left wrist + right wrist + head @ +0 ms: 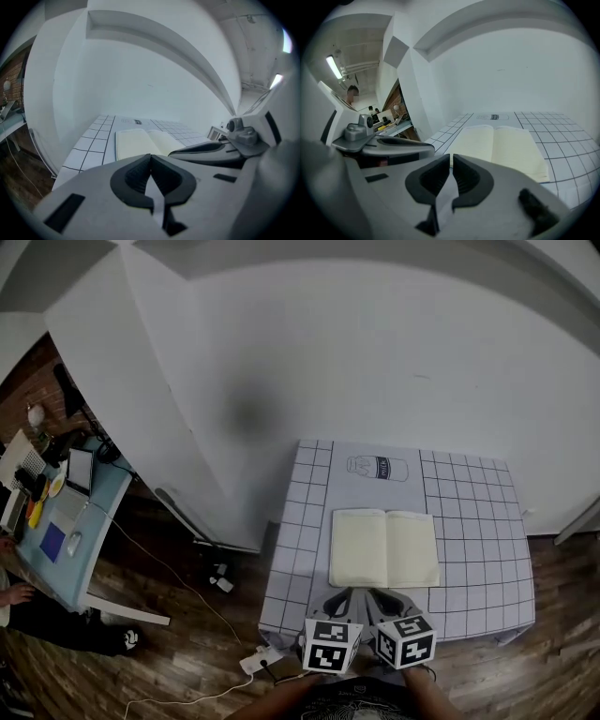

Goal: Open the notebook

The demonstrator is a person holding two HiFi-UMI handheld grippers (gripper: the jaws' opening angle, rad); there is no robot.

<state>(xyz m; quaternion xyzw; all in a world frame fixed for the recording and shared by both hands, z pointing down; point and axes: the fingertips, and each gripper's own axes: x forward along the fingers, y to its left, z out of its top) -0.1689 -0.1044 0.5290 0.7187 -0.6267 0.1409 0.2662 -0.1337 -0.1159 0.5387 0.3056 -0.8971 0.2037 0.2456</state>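
Notebook: open flat, mid table. Left claw: pressed together, empty, at near edge. Right claw: narrow slit, closing, empty, alongside.

Grey left tool and grey right tool, hand-held.
Each bears a white cube with black square markers. Both have ribbed black pads; the right tool's jaws are closing, with nothing between them.
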